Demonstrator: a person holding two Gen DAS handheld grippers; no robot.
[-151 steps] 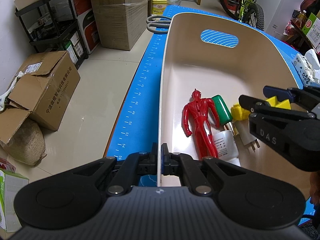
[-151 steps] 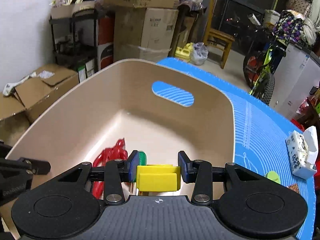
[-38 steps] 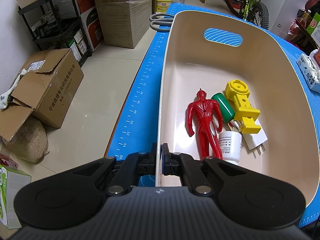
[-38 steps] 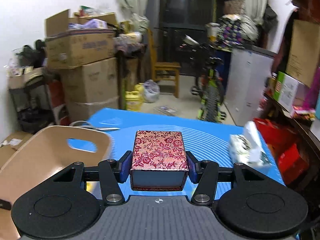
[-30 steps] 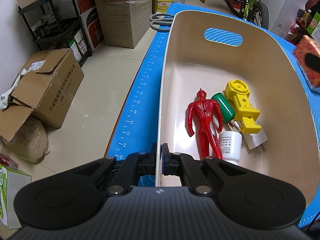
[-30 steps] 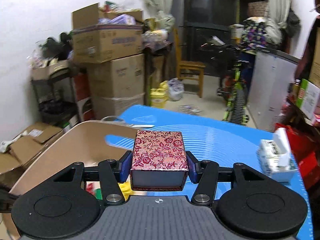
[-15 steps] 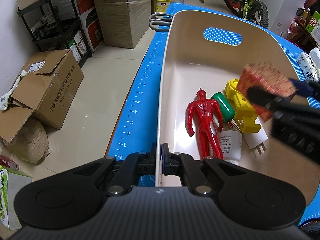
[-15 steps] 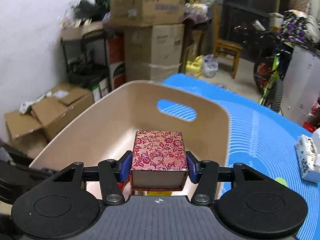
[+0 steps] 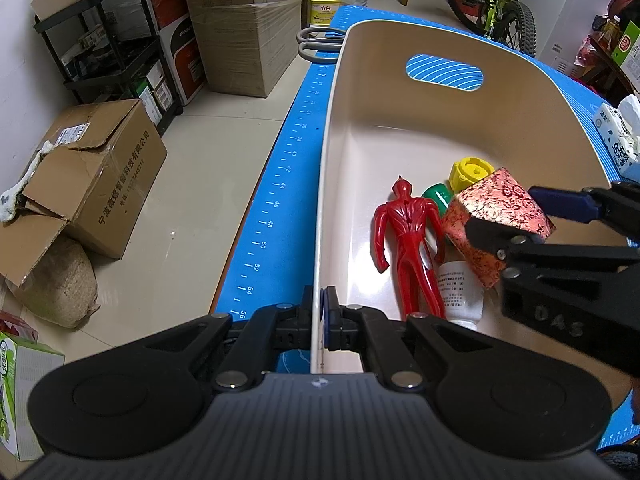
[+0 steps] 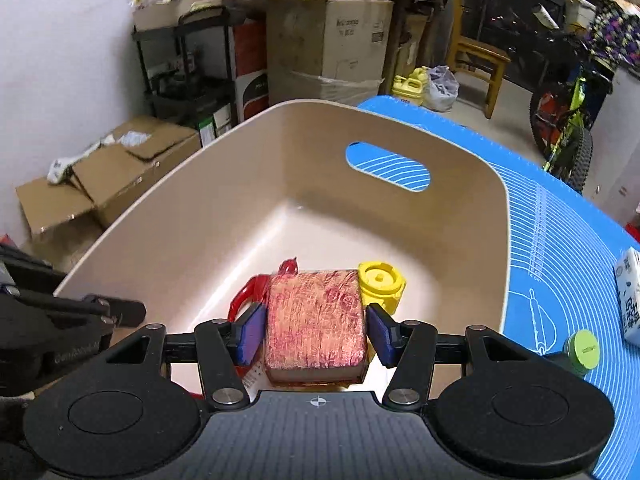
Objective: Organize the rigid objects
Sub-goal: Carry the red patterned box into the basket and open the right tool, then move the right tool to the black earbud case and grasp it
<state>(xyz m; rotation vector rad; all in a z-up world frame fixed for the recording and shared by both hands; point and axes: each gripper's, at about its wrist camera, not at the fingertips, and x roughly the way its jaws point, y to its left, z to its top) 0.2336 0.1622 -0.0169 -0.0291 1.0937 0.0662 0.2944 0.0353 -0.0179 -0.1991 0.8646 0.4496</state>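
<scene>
A beige bin (image 9: pixel 440 136) stands on the blue mat (image 9: pixel 280 184). My left gripper (image 9: pixel 320 316) is shut on the bin's near rim. Inside lie a red figure (image 9: pixel 408 240), a green piece (image 9: pixel 436 196), a yellow toy (image 9: pixel 472 170) and a white bottle (image 9: pixel 460 292). My right gripper (image 10: pixel 316 336) hangs inside the bin with its jaws opening. The red floral box (image 10: pixel 316 320) sits blurred between the blue pads, with a small gap on each side. It hovers tilted over the other objects.
Grey scissors (image 9: pixel 316 40) lie on the mat beyond the bin's far left corner. A tissue pack (image 9: pixel 618 140) and a green cap (image 10: pixel 584 350) sit on the mat right of the bin. Cardboard boxes (image 9: pixel 92 184) fill the floor to the left.
The right gripper carried the floral box from over the mat into the bin and lowered it. Its pads have now parted from the box. The left gripper stayed on the rim.
</scene>
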